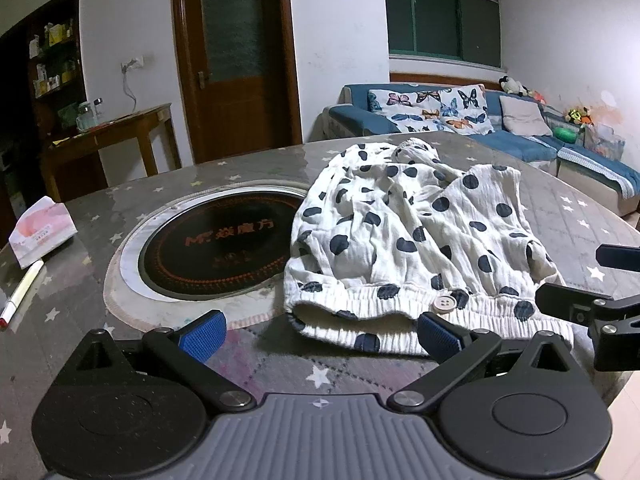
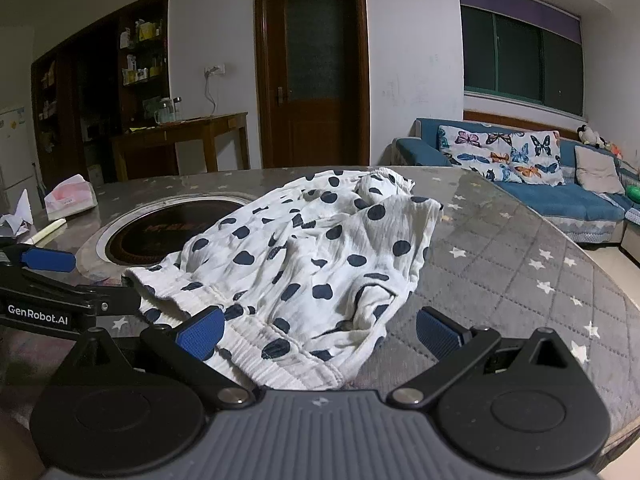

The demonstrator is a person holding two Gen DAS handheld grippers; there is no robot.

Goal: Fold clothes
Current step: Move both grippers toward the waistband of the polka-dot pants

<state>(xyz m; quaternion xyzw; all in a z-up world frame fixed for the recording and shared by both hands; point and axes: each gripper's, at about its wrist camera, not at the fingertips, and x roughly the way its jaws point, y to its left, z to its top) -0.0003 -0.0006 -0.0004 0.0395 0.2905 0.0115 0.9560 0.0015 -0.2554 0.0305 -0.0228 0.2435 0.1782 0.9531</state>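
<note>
- A round table (image 1: 560,216) with a grey, star-printed cover stands in a living room; a blue sofa (image 2: 560,200) lines the far wall.
- White dotted shorts (image 1: 400,232) lie crumpled on the table, partly over the inset cooktop (image 1: 216,248), elastic waistband nearest the cameras.
- The left gripper (image 1: 320,334) is spread wide, empty, at the waistband's left end.
- The right gripper (image 2: 318,334) is likewise spread, straddling the waistband's right end.
- Only the left view shows the waistband button (image 1: 443,303) and a pen (image 1: 22,294) whole; the right view alone shows crumpled paper (image 2: 18,216).
</note>
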